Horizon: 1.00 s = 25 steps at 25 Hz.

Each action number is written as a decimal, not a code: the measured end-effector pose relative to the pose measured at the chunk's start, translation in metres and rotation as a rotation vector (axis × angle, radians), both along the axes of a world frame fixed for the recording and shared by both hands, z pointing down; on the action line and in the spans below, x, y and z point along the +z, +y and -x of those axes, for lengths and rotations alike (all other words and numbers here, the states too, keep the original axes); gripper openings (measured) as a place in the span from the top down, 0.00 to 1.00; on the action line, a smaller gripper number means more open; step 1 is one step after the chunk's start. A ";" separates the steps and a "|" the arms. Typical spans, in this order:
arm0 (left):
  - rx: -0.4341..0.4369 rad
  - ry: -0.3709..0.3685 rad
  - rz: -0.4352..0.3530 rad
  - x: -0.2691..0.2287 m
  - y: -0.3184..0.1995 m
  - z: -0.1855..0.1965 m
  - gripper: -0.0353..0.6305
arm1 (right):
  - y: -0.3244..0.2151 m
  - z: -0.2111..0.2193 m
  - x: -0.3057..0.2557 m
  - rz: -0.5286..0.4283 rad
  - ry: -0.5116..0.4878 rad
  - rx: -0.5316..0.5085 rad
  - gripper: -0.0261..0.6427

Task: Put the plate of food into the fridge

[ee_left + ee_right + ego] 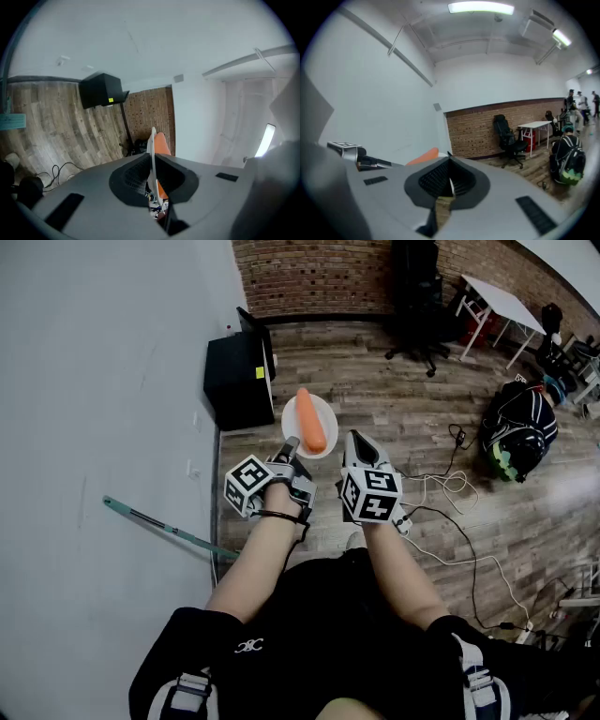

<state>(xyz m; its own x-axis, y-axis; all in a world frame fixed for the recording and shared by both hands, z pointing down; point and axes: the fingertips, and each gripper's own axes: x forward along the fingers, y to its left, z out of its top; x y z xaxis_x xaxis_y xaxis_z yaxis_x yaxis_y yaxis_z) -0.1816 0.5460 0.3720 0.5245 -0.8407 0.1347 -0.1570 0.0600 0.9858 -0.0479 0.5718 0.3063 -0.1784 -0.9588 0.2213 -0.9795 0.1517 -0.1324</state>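
Observation:
A white plate (292,424) carries a long orange carrot (311,420) and is held in the air over the wood floor. My left gripper (291,442) is shut on the plate's near rim. In the left gripper view the plate (152,150) runs edge-on between the jaws of the left gripper (153,173), with the carrot (162,143) behind it. My right gripper (354,440) hovers just right of the plate with its jaws together and nothing in them. In the right gripper view the carrot (424,156) peeks out left of the right gripper (450,163). A small black fridge-like cabinet (239,379) stands ahead by the wall.
A white wall (94,381) runs along the left, with a green-handled pole (159,526) against it. Cables (450,491) and a dark backpack (518,430) lie on the floor to the right. An office chair (417,296) and a white table (497,301) stand by the brick wall.

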 end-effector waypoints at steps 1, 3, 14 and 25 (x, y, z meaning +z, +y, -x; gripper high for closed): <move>0.003 0.004 0.001 0.000 0.000 -0.001 0.90 | 0.000 0.001 0.001 0.001 0.000 0.001 0.94; 0.009 0.009 0.003 0.000 0.000 -0.001 0.90 | 0.001 0.001 0.002 0.003 -0.004 0.005 0.94; 0.031 0.021 0.026 0.013 -0.005 -0.008 0.91 | 0.001 -0.008 0.020 0.028 -0.014 0.026 0.94; 0.060 -0.014 0.039 0.015 -0.048 -0.050 0.90 | -0.041 -0.050 0.031 0.058 -0.028 0.014 0.94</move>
<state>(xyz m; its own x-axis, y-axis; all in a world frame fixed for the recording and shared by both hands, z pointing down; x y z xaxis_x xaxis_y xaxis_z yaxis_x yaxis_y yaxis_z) -0.1311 0.4976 0.3874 0.5715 -0.8018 0.1746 -0.1754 0.0886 0.9805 0.0024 0.5313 0.3372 -0.1718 -0.9469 0.2717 -0.9773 0.1291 -0.1680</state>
